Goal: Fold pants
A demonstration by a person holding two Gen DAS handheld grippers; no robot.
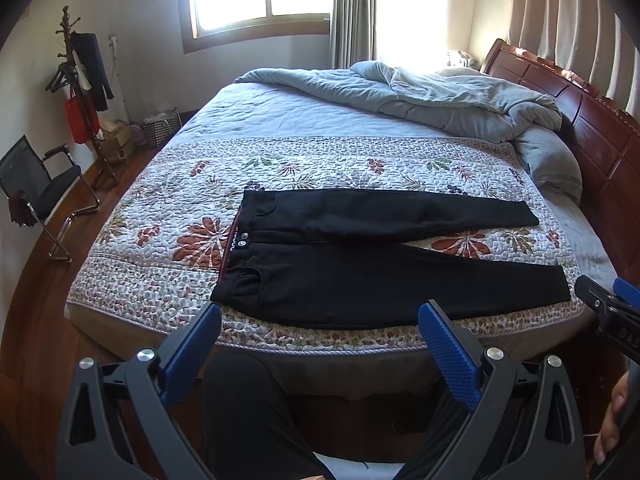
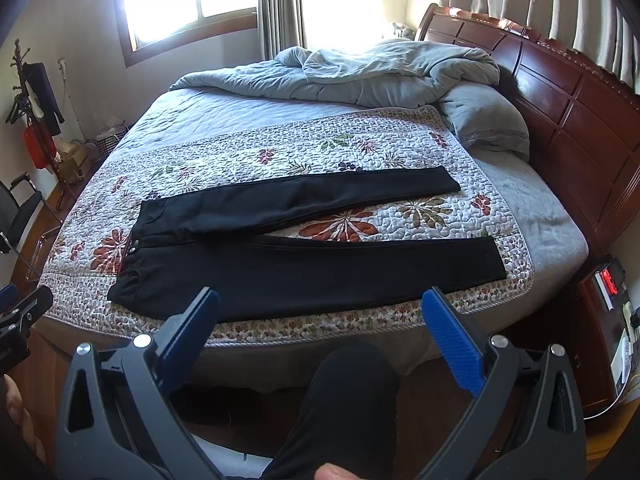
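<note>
Your left tool (image 1: 320, 332) hangs released off the bed's (image 1: 280, 120) near edge. The pants (image 1: 360, 276) lie flat along that edge, waist left, legs spread rightward. Your right tool (image 2: 320, 320) is released too.

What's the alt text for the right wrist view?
Black pants lie flat on a floral quilt on the bed, waist to the left and legs spread apart to the right. The open right gripper hovers short of the near bed edge, holding nothing. A rumpled grey duvet sits by the wooden headboard.
</note>
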